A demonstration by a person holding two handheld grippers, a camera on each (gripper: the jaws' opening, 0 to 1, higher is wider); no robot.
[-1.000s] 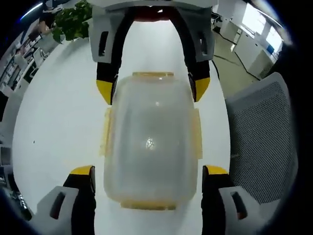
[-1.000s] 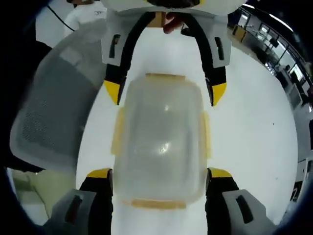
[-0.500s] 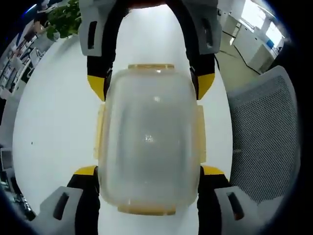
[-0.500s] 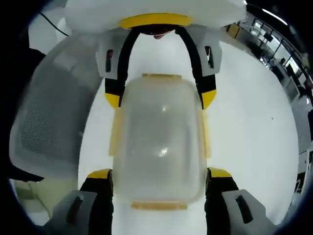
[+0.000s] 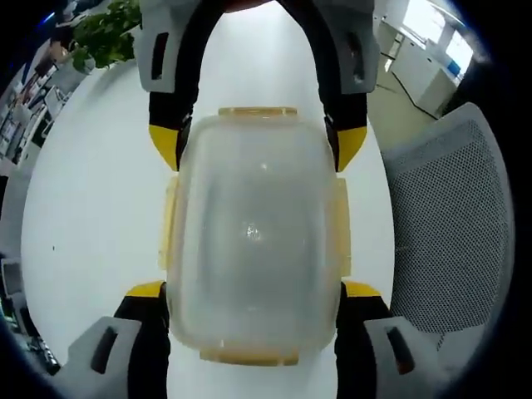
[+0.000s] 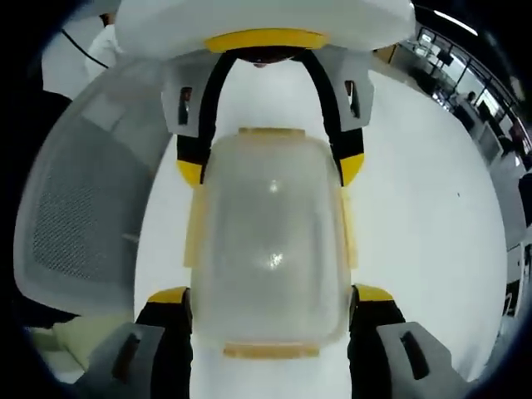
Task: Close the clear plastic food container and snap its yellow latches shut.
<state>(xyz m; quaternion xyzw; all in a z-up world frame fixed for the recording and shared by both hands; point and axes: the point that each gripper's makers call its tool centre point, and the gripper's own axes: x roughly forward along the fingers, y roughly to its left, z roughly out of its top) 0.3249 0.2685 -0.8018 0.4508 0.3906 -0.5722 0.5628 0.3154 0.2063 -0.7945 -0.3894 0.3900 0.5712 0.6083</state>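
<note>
The left gripper [image 5: 249, 293] and right gripper [image 6: 270, 295] each stood wide open, jaws flanking the clear container [image 5: 252, 241] on the white table [image 5: 91, 216]. Judged light, stiff and slippery; press at the yellow latches [image 5: 248, 358], beyond, a mesh chair [image 5: 449, 224]

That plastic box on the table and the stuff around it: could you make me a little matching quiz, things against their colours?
Things:
1. container
2. latches
3. table
4. plant

Colours:
A. green
B. clear, cloudy
C. white
D. yellow

Pairs: 1-B, 2-D, 3-C, 4-A
</note>
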